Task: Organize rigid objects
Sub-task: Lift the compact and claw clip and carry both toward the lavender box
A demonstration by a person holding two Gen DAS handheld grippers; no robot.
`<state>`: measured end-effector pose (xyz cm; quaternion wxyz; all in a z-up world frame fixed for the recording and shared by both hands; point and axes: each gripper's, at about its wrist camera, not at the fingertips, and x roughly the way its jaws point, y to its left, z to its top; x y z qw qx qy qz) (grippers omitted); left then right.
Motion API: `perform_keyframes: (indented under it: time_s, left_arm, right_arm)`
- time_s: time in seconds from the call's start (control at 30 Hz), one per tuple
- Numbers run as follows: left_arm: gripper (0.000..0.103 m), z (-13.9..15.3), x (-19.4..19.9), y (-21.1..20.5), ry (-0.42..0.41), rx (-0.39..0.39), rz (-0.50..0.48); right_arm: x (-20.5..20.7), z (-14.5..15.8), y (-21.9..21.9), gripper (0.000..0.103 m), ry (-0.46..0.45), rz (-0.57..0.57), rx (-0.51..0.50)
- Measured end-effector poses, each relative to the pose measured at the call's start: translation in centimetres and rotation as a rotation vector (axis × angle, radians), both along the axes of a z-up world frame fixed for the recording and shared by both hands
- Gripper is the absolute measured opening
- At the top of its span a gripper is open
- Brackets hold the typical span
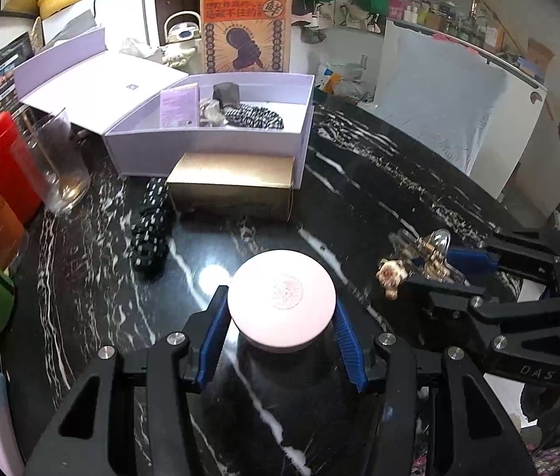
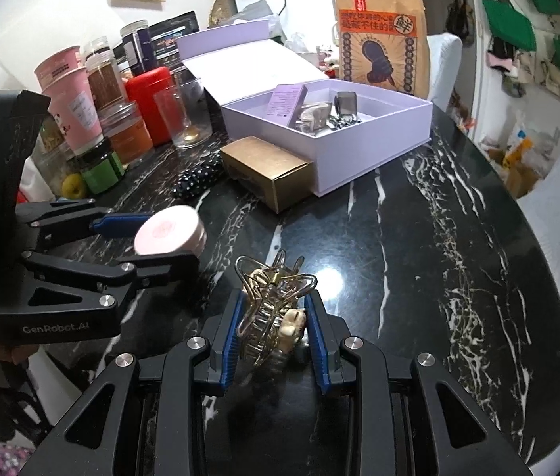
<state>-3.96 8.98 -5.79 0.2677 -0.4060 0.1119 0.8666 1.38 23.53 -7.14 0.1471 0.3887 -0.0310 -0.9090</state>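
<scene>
My left gripper (image 1: 282, 317) is shut on a round pink jar (image 1: 282, 303) and holds it above the black marble table (image 1: 359, 182); the jar shows in the right wrist view (image 2: 169, 230) too. My right gripper (image 2: 274, 317) is shut on a gold hair claw clip (image 2: 268, 309) with a cream ornament; the clip also shows in the left wrist view (image 1: 419, 261). An open lilac box (image 1: 208, 141) stands ahead, holding a purple card, a dark small case and a black-and-white scrunchie. The box appears in the right wrist view (image 2: 359, 146).
A gold carton (image 1: 232, 184) lies against the lilac box's front. A black dotted scrunchie (image 1: 151, 226) lies left of it. A glass (image 1: 60, 162), a red tin (image 1: 6, 166) and several jars crowd the left edge. A brown paper bag (image 1: 246, 25) stands behind the box.
</scene>
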Motion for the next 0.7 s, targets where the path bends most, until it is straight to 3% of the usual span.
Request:
perform_keyframes:
  time_s: [0.1,0.7]
  left_arm:
    - [0.05,0.9,-0.5,0.6,0.003,0.01,-0.018]
    - [0.05,5.7,-6.0,2.1,0.038,0.037,-0.023]
  right_arm:
    - [-0.5,0.5,0.6,0.03,-0.015,-0.002,-0.031]
    - [-5.0,5.4,1.8,0.03,0.048,-0.022,0.005]
